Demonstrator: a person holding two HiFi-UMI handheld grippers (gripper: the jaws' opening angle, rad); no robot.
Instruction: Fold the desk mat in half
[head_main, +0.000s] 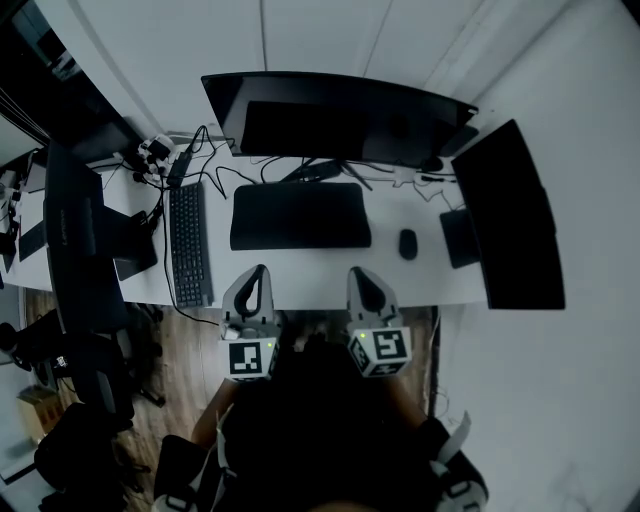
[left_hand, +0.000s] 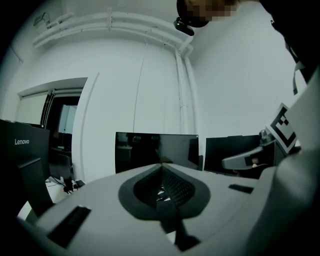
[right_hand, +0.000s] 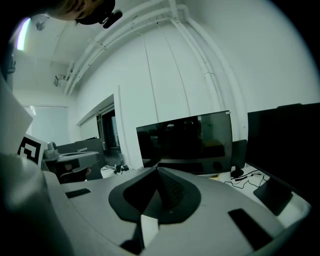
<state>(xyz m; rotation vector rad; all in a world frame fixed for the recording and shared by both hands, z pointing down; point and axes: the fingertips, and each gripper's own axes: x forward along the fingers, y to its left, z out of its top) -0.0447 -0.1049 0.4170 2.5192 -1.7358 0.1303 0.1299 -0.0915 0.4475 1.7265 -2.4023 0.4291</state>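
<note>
The black rectangular desk mat (head_main: 300, 215) lies flat on the white desk (head_main: 310, 270), just on the near side of the curved dark monitor (head_main: 340, 115). Its long axis runs left to right. Both claws hover at the desk's near edge, with the mat beyond them on the far side. The left gripper (head_main: 258, 275) faces its left half and the right gripper (head_main: 360, 277) its right half, about equally near. Each has its jaws closed together on nothing.

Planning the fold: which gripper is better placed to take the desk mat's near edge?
Right, probably: the right gripper lines up with the right near corner of the desk mat; the left gripper is further inward.
</note>
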